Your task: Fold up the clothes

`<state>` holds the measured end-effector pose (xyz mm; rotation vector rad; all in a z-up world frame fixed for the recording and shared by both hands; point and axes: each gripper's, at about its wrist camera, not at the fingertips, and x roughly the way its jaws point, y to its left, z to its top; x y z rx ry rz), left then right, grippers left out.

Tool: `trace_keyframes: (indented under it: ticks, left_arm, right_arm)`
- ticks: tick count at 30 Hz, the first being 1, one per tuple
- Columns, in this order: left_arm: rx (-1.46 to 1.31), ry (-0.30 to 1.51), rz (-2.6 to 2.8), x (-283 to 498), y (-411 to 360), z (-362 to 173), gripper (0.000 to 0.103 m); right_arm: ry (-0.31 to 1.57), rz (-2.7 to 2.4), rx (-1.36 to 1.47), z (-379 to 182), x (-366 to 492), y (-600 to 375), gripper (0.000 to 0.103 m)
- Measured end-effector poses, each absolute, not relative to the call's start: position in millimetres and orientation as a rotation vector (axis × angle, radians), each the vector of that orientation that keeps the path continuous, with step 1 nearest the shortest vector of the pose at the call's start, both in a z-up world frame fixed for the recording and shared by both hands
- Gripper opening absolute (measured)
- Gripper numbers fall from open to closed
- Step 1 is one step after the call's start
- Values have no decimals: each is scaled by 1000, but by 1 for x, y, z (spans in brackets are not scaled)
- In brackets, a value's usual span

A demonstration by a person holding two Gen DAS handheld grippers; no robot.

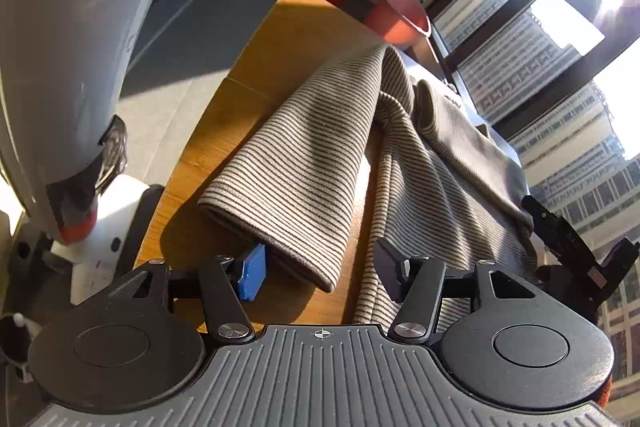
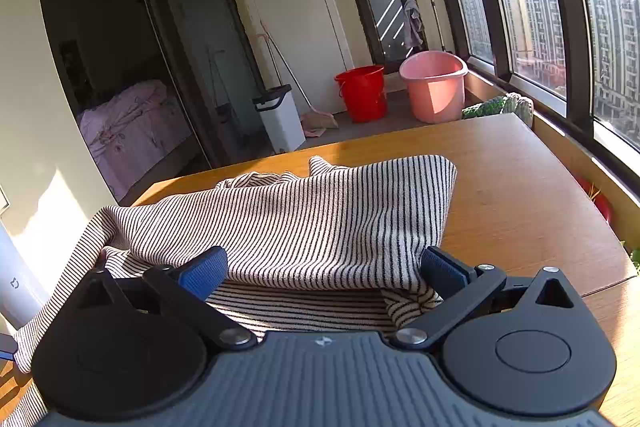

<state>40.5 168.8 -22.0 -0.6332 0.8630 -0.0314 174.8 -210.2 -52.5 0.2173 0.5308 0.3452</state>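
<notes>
Left wrist view: striped garment (image 1: 304, 155) lies on the wooden table (image 1: 256, 75), long axis running away from the camera. Left tool (image 1: 320, 271) gapes wide, level, gripping nothing. Right tool (image 2: 322, 271) is spread wide too, cloth between its fingers.

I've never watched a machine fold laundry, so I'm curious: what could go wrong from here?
Two things, perhaps. Both sets of jaws stand open, so the striped garment lies loose; a folded flap might slip open before it is pinched. The cloth also trails over the wooden table edge near the left gripper, so it could slide off. The right gripper hovers over bunched fabric and might catch several layers.
</notes>
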Motion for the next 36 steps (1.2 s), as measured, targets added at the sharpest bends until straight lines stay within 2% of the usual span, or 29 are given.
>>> trace_keyframes:
  ticks: [2, 3, 8, 12, 13, 17, 19, 23, 24, 25, 28, 29, 30, 31, 33, 35, 36]
  left_arm:
    - [-635, 841, -20, 48, 171, -23, 17]
    - [-626, 827, -15, 51, 172, -20, 10]
    - [-548, 726, -27, 64, 168, 10, 10]
    - [-520, 639, -87, 67, 161, 42, 9]
    - [-512, 617, -107, 67, 158, 50, 9]
    - [-467, 560, -168, 68, 144, 73, 9]
    - [-442, 539, -187, 69, 137, 81, 9]
    - [-410, 506, -204, 71, 131, 89, 9]
    - [-398, 498, -202, 72, 131, 89, 9]
    - [-388, 493, -200, 72, 130, 90, 9]
    - [-369, 482, -205, 74, 129, 92, 9]
    - [-366, 475, -210, 74, 129, 93, 11]
    - [-364, 466, -214, 73, 129, 95, 14]
    - [-363, 456, -217, 72, 129, 97, 15]
    - [-357, 428, -217, 68, 130, 102, 28]
    - [-360, 393, -214, 62, 132, 107, 54]
    - [-362, 379, -213, 60, 133, 107, 62]
  right_arm:
    - [507, 361, 193, -48, 169, -206, 103]
    - [485, 383, 160, -42, 161, -198, 103]
    - [379, 534, -17, -10, 119, -149, 102]
    - [292, 733, -234, 2, 76, -72, 64]
    - [270, 779, -281, 2, 66, -54, 61]
    - [183, 863, -425, -7, 47, 8, 64]
    - [175, 851, -420, -11, 54, 26, 71]
    - [204, 860, -375, -12, 76, 47, 72]
    - [206, 864, -370, -12, 80, 51, 64]
    - [207, 865, -361, -10, 83, 54, 48]
    - [206, 857, -329, 0, 89, 60, 29]
    - [203, 852, -322, 3, 91, 62, 25]
    - [204, 848, -318, 7, 95, 63, 13]
    - [214, 843, -306, 12, 99, 63, 8]
    - [246, 833, -247, 21, 112, 58, 8]
    - [268, 811, -175, 33, 128, 45, 8]
    - [274, 795, -138, 40, 135, 36, 7]
